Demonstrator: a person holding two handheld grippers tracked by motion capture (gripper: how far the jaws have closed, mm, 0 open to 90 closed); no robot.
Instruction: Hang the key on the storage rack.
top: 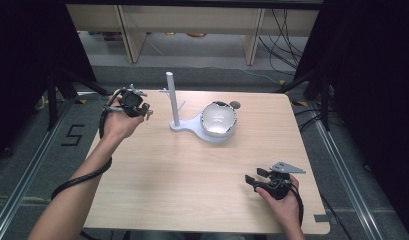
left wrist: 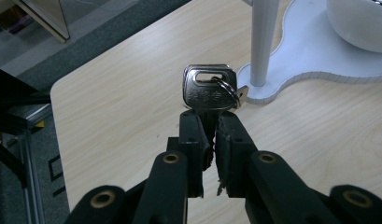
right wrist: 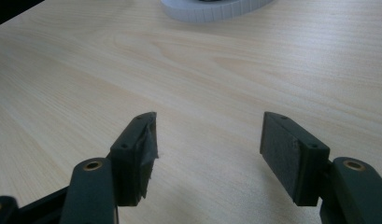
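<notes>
Because the left claw (left wrist: 211, 122) is pinching the key (left wrist: 208, 88) by its blade, the ringed head is sticking out ahead of the tips, probably for hooking onto the white stand (left wrist: 262, 42) just beyond. The right claw (right wrist: 209, 154) is resting wide open, holding nothing.

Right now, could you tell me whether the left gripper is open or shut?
Shut: the left gripper has its jaws clamped on the blade of a silver key, holding it above the table.

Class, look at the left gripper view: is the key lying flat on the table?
No, the key stands upright, clamped between the left tool's jaws above the table.
</notes>
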